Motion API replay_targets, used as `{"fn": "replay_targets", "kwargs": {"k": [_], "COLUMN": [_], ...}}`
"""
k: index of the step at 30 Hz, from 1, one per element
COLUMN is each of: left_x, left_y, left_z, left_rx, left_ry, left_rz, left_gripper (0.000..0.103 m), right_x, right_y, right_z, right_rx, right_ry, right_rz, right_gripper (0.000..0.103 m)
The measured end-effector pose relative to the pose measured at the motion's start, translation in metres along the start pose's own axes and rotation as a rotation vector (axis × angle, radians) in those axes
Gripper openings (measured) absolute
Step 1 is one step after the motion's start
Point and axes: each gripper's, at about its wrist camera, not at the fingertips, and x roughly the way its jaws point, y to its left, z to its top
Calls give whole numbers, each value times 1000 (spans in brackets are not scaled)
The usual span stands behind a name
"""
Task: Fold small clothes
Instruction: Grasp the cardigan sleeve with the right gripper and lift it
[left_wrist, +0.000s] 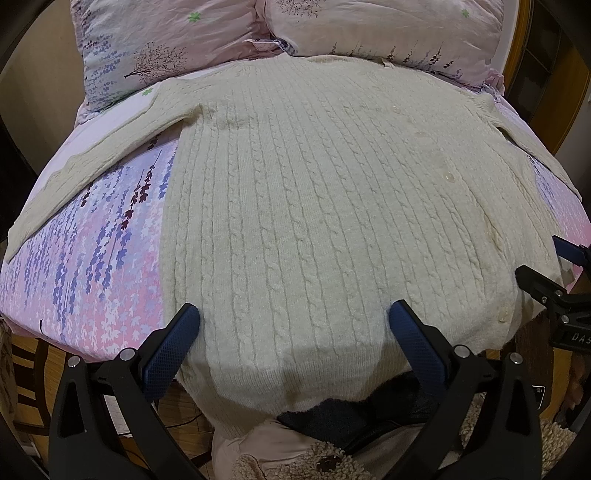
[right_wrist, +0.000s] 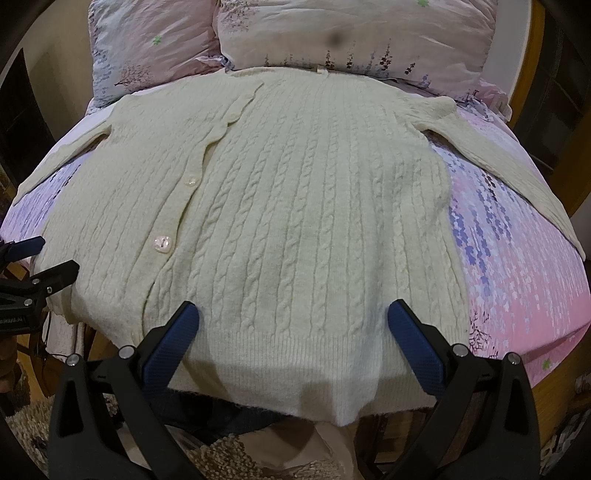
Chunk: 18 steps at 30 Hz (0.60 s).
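Cardigan: A cream cable-knit cardigan (left_wrist: 295, 206) lies flat on the bed (left_wrist: 92, 258), front side up. Its collar is by the pillows (left_wrist: 166, 40) at the far edge, and its hem hangs a little over the near edge.
Look: It is soft and bumpy with twisty lines. Shiny buttons (right_wrist: 161, 243) run down the front, and it looks buttoned shut.
Sleeves: Both sleeves are spread out to the sides, toward the left and right edges of the bed.
How far along: No fold can be seen yet. It looks like the job is just starting, so the sleeves and body are all left to fold.
Left tongs: The left tongs (left_wrist: 294, 319) are wide open over the hem at the near edge. They hold nothing.
Right tongs: The right tongs (right_wrist: 293, 319) are wide open too, over the hem beside the left ones. They hold nothing.
Bed: The sheet is pink and purple with flowers.
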Motion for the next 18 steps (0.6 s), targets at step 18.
{"fn": "replay_targets", "kwargs": {"k": [18], "left_x": [0], "left_y": [1], "left_z": [13], "left_rx": [1], "left_ry": [-22], "left_rz": [-32], "left_gripper": [102], "right_x": [-2], "right_y": [-84], "right_z": [34], "right_rx": [277], "right_ry": [-100], "right_rz": [161], "right_gripper": [99]}}
